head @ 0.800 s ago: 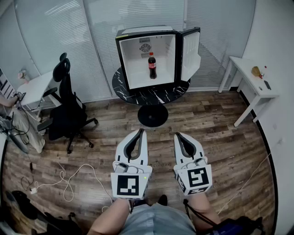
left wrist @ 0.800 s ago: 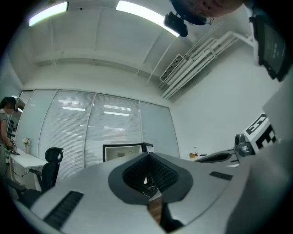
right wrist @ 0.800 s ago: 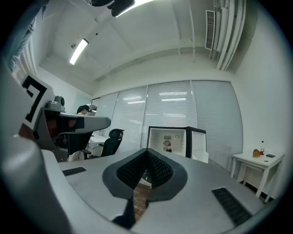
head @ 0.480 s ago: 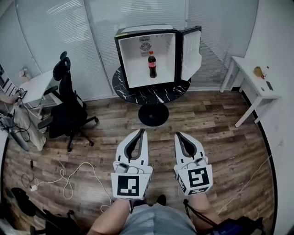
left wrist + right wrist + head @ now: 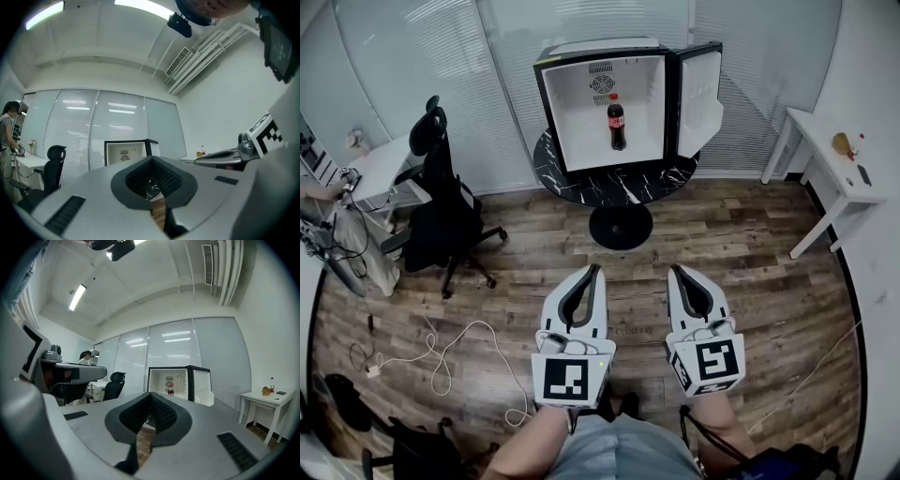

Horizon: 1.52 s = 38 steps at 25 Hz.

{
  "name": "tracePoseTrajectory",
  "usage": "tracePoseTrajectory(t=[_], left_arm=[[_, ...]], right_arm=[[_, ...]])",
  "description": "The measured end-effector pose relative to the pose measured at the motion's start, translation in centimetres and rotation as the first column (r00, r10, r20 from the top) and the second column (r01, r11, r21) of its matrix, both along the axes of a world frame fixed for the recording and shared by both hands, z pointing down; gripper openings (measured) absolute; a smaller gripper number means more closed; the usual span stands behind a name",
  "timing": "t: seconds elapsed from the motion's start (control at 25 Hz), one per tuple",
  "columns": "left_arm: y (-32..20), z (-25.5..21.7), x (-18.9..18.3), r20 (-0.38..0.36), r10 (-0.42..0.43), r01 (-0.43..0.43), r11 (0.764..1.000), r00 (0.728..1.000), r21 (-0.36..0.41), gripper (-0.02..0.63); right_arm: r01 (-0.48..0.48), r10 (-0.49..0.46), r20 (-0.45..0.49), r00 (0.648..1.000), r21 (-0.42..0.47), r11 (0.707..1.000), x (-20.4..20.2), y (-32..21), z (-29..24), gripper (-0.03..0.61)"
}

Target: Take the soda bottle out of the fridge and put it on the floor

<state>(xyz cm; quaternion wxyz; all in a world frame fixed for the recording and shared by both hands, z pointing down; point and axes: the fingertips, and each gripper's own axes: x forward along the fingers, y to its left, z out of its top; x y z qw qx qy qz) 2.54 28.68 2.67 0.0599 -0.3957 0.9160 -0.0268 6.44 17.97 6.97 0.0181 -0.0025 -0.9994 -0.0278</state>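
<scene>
Found no legible text in any view.
Can't read the red label [image 5: 617, 120] on the soda bottle [image 5: 618, 137] (too small); see only black-and-white square patterns, no letters or digits, on the marker cubes [image 5: 570, 379] of the left gripper [image 5: 594, 270] and right gripper [image 5: 678, 271]; can't make out the small marks on the fridge [image 5: 581, 131] back wall either.

Both handheld tools match. The left gripper [image 5: 592, 268] and right gripper [image 5: 679, 270] have pale grey tapering shells lined with black ribbed pads. The left cube [image 5: 571, 380] and right cube [image 5: 710, 364] are white with black square markers. Thin white cables [image 5: 551, 339] loop on the left one, near a green light [image 5: 598, 364]. The person wears pale blue-grey clothing [image 5: 614, 452].
</scene>
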Motion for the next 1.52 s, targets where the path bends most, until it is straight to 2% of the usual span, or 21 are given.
tracePoseTrajectory(t=[0.16, 0.36, 0.72, 0.96, 1.16, 1.52], left_arm=[[-0.6, 1.0, -2.6, -0.018, -0.015, 0.015, 1.000, 1.000, -0.004, 0.012], [-1.6, 2.6, -8.2, -0.051, -0.037, 0.038, 0.999, 0.998, 0.007, 0.011], [-4.9, 3.1, -21.5, -0.060, -0.027, 0.027, 1.000, 0.998, 0.007, 0.011], [-6.7, 1.4, -29.2, -0.027, 0.001, -0.001, 1.000, 1.000, 0.028, 0.012], [-7.7, 0.9, -32.8, -0.026, 0.018, -0.017, 0.999, 1.000, 0.046, 0.012], [-11.0, 3.4, -37.0, -0.047, 0.060, -0.060, 0.998, 0.997, 0.009, 0.012]], right_arm=[[-0.016, 0.016, -0.016, 1.000, -0.008, 1.000, -2.4, -1.6, 1.1, 0.014], [-0.015, 0.014, -0.054, 0.998, -0.016, 1.000, -7.3, -3.4, 2.8, 0.014], [-0.025, 0.024, -0.066, 0.998, -0.011, 1.000, -20.4, -6.7, 3.0, 0.014], [-0.044, 0.045, -0.043, 0.998, 0.011, 0.999, -27.9, -8.2, 1.1, 0.014], [-0.058, 0.059, -0.018, 0.998, 0.028, 0.998, -31.5, -9.1, -0.4, 0.014], [-0.096, 0.096, -0.021, 0.995, 0.021, 0.995, -35.6, -12.1, 0.5, 0.014]])
